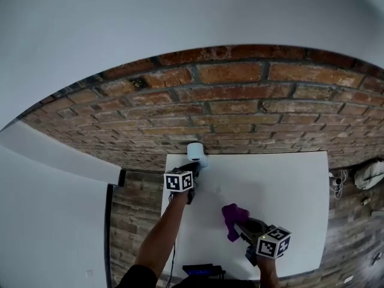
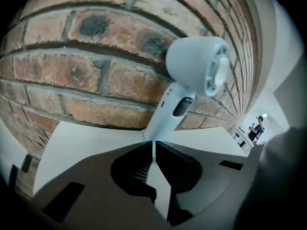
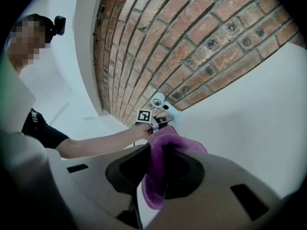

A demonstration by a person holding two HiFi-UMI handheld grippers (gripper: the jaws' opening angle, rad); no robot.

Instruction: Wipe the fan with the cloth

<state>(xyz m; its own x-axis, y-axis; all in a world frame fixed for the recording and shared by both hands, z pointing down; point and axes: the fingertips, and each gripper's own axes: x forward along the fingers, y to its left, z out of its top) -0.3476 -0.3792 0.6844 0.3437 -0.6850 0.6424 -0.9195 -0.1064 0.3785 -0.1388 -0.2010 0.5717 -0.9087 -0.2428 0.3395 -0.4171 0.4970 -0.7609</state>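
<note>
The right gripper point(image 3: 159, 150) has its jaws clamped on the purple cloth point(image 3: 154, 186), low and centre in the head view. The left gripper point(image 2: 153, 146) has its jaws together, tips at the foot of the white fan point(image 2: 192, 71). The fan stands at the upper left edge of the white table point(image 1: 282, 191), against the brick wall point(image 1: 240, 101).

The cloth point(image 1: 234, 216) is bright purple. The fan point(image 1: 197, 152) and table point(image 1: 294, 185) are white. The wall point(image 1: 240, 95) shows red-brown bricks with dark joints. The left gripper point(image 1: 193, 171) and right gripper point(image 1: 239, 225) are dark grey, their cubes black-and-white squared.
</note>
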